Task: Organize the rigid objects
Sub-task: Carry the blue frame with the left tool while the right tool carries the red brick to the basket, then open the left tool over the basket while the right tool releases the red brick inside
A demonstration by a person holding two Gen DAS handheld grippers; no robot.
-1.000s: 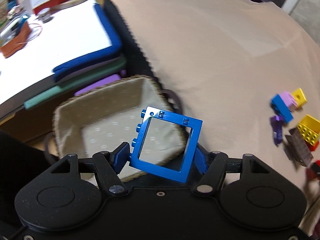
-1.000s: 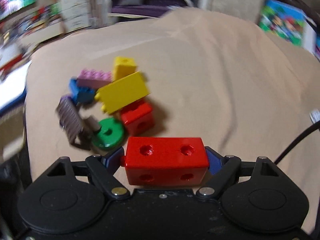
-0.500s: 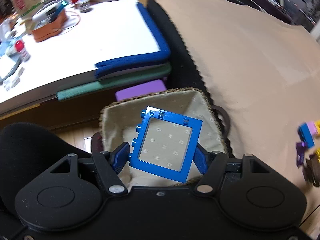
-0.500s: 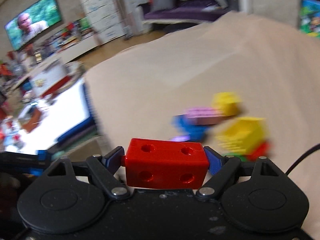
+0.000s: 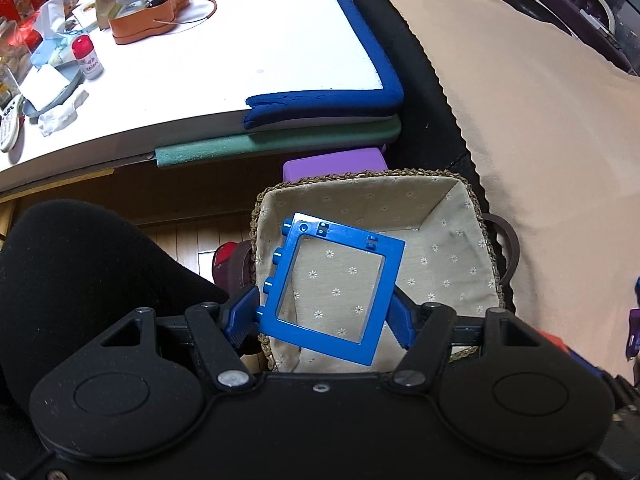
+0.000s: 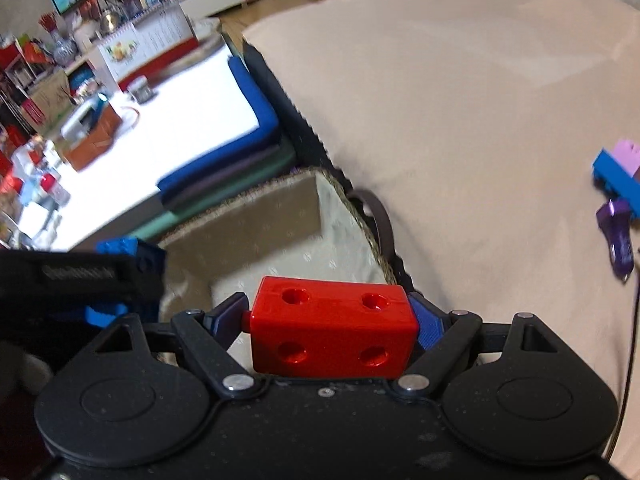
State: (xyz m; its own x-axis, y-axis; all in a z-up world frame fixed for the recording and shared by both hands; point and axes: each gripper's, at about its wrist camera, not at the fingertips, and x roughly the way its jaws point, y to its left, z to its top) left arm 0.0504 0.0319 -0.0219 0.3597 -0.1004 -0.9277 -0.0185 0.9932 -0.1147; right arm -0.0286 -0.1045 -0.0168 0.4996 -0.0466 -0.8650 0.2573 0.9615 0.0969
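Note:
My left gripper (image 5: 325, 316) is shut on a blue square window-frame brick (image 5: 386, 288), tilted, held above a woven basket (image 5: 468, 188) with a flowered beige lining. The basket holds nothing that I can see. My right gripper (image 6: 332, 324) is shut on a red block (image 6: 332, 332) with round holes, held over the near edge of the same basket (image 6: 344, 196). The left gripper with its blue brick also shows at the left of the right wrist view (image 6: 132, 264).
A beige cloth (image 6: 460, 100) covers the surface right of the basket; blue, pink and purple bricks (image 6: 616, 184) lie at its right edge. A white low table (image 5: 200, 60) with blue and green foam edging and clutter stands to the left. A black cushion (image 5: 80, 264) lies lower left.
Both grippers have swung left from the brick pile on the cloth to over the basket, each still holding its piece. The basket now fills the middle of both views.

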